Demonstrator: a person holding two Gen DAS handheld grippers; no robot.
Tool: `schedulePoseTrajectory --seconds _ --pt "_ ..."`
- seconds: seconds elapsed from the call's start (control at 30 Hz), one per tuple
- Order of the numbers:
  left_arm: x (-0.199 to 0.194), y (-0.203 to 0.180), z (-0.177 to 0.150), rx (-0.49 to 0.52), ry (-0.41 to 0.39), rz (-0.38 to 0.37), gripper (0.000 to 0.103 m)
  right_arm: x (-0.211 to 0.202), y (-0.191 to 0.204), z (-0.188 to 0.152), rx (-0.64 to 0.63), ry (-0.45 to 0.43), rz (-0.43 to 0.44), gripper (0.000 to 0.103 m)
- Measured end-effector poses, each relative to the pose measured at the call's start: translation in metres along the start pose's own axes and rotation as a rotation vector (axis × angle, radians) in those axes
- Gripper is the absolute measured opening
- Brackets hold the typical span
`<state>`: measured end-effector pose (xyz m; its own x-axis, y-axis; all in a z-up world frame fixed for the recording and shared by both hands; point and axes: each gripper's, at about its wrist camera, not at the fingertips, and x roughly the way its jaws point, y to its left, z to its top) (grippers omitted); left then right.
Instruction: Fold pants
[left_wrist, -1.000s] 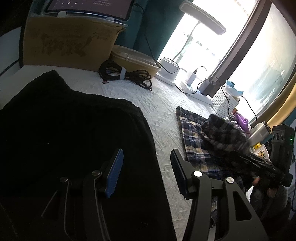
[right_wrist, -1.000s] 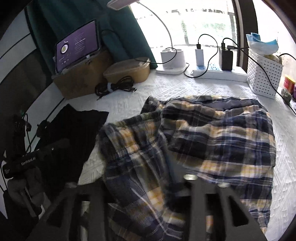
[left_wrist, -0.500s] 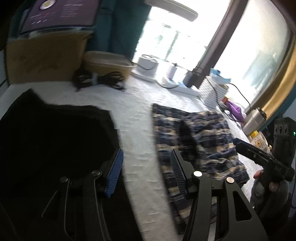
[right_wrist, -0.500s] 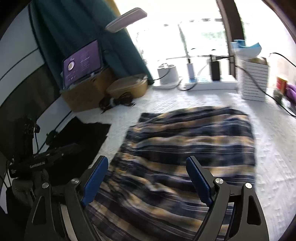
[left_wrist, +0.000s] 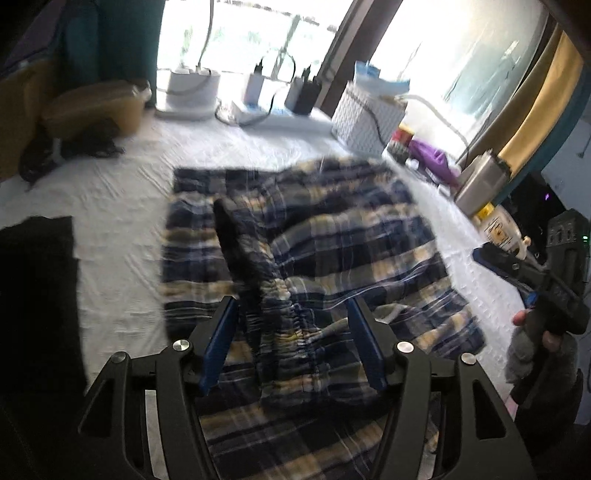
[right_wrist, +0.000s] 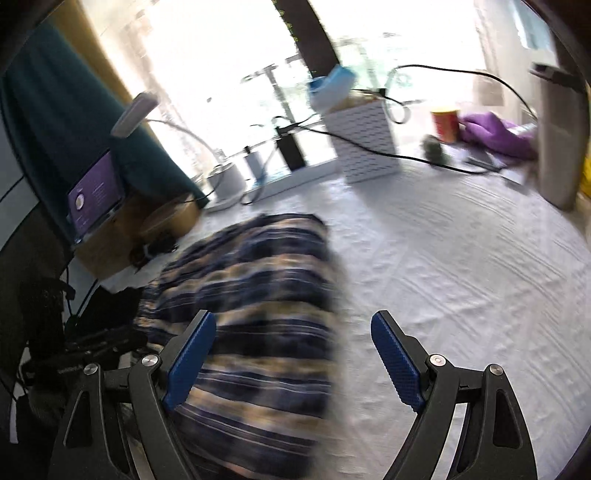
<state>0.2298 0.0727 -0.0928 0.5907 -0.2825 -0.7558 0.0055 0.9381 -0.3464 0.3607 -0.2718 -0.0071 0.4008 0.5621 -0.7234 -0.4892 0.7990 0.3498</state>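
Left wrist view: your left gripper (left_wrist: 291, 332) hangs over the plaid pants (left_wrist: 314, 243) with its jaws spread wide and nothing between the blue pads (left_wrist: 218, 347). The gathered elastic waistband (left_wrist: 284, 317) bunches up directly in the gap between the fingers, but the pads do not press on it. The pants lie rumpled on the white bedspread (left_wrist: 118, 192), partly doubled over, with a dark opening showing near the waistband. A black garment (left_wrist: 37, 295) lies on the bedspread to the left, apart from the pants.

At the right edge of this view you see your right gripper (left_wrist: 495, 258) held in your hand (left_wrist: 535, 332), off the right side of the pants.

Right wrist view: the right gripper (right_wrist: 291, 354) also has its jaws spread, gripping nothing. The pants (right_wrist: 251, 295) sit under its left finger and extend away to the left; the right finger is over bare bedspread (right_wrist: 461, 258). This view is motion-blurred, so fine fabric detail cannot be read.

Along the window side stand a white perforated basket (right_wrist: 364, 144), a desk lamp (right_wrist: 135, 112) and a tablet (right_wrist: 94, 195).
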Motion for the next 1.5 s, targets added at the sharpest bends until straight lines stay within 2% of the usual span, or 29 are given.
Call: schedulePoseTrajectory --seconds 0.03,0.07,0.1,0.17,0.27,0.4,0.57,0.63,0.7,0.77,0.8,0.97,1.1,1.23,1.5 --pt "0.004 0.002 0.000 -0.008 0.003 -0.009 0.054 -0.002 -0.007 -0.001 0.013 0.000 -0.006 0.087" --pt "0.006 0.004 0.001 -0.015 0.006 -0.016 0.033 -0.003 -0.012 -0.003 0.021 0.000 -0.009 0.087" --pt "0.008 0.007 0.002 -0.027 0.015 -0.009 0.023 -0.003 -0.015 -0.004 0.029 0.000 -0.011 0.087" --pt "0.004 0.012 0.004 -0.050 0.004 -0.016 0.016 -0.003 -0.022 -0.007 0.042 0.002 -0.011 0.087" --pt "-0.010 0.016 0.009 -0.062 -0.038 -0.003 0.014 -0.002 -0.025 -0.008 0.048 0.004 -0.004 0.087" --pt "-0.021 0.024 0.020 -0.077 -0.076 0.024 0.013 0.003 -0.021 -0.009 0.040 0.011 0.018 0.087" --pt "0.003 0.039 0.021 -0.079 -0.002 0.088 0.014 0.016 -0.007 -0.013 0.010 0.032 0.048 0.087" --pt "0.005 0.042 0.017 -0.084 0.003 0.087 0.018 0.022 0.001 -0.016 -0.014 0.048 0.044 0.087" --pt "0.003 0.044 0.016 -0.080 0.008 0.086 0.021 0.023 0.008 -0.020 -0.045 0.059 0.018 0.087" --pt "0.000 0.046 0.016 -0.076 0.006 0.110 0.036 0.024 0.015 -0.024 -0.088 0.064 -0.026 0.087" --pt "-0.002 0.048 0.016 -0.079 0.003 0.124 0.039 0.025 0.016 -0.026 -0.102 0.067 -0.044 0.087" --pt "-0.016 0.043 0.015 -0.050 -0.024 0.125 0.039 0.022 0.021 -0.028 -0.151 0.070 -0.068 0.087" --pt "-0.012 0.044 0.010 -0.034 -0.008 0.140 0.039 0.022 0.032 -0.036 -0.209 0.094 -0.082 0.087" --pt "-0.005 0.049 0.005 -0.030 0.001 0.154 0.042 0.028 0.039 -0.051 -0.296 0.144 -0.177 0.087" --pt "-0.002 0.054 0.003 -0.014 -0.005 0.167 0.044 0.020 0.035 -0.070 -0.354 0.204 -0.226 0.087"
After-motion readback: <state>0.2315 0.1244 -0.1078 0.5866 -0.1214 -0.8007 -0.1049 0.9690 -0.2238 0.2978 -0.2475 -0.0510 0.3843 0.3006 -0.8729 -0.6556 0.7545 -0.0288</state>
